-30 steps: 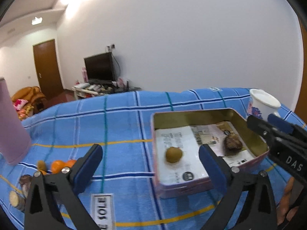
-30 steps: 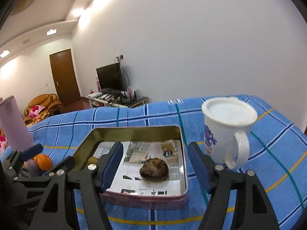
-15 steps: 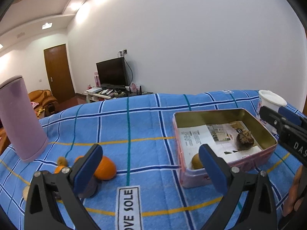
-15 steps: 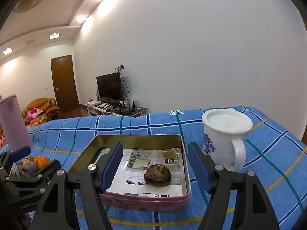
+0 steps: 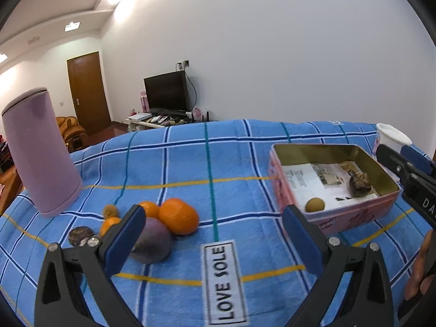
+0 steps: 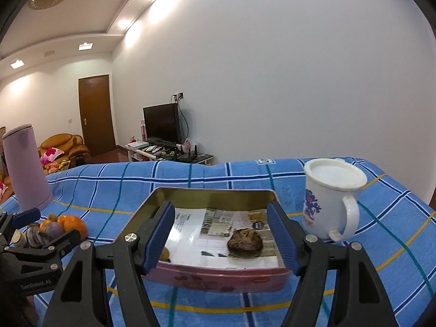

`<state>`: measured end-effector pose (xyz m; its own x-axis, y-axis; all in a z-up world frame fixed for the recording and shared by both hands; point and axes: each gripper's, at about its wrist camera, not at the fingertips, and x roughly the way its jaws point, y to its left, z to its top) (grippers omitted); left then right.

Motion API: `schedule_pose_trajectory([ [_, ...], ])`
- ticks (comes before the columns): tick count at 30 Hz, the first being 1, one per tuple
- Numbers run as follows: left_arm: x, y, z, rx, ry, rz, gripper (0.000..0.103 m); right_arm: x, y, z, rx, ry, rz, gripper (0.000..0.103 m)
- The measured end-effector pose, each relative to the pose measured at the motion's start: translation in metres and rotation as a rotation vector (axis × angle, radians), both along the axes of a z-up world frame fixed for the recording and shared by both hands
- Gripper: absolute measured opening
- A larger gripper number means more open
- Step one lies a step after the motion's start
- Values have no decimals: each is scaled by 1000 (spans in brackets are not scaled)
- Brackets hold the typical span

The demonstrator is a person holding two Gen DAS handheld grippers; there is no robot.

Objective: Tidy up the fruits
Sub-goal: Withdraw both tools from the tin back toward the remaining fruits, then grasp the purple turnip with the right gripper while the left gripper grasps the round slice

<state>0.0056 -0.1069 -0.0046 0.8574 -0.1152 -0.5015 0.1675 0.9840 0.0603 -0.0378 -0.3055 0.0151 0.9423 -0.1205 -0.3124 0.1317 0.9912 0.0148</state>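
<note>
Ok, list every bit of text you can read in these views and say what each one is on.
"LOVE SOLE": white label sewn on the blue plaid cloth.
"GenRobot.AI": body of the left gripper, seen from the right wrist view.
"DA", cut off by the frame edge: body of the right gripper, seen from the left wrist view.
Printed paper lining the pink tin: too small to read.
Blue pattern on the white mug: no legible words.
</note>
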Motion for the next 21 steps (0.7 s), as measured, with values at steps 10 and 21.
schedule_pose_trajectory([
  [10, -4, 44, -3, 16, 22, 27, 102, 8, 29, -8, 49, 92, 63, 71],
  [21, -2, 107, -9, 29, 80, 85, 102, 20, 105, -21, 65, 195, 212, 71],
])
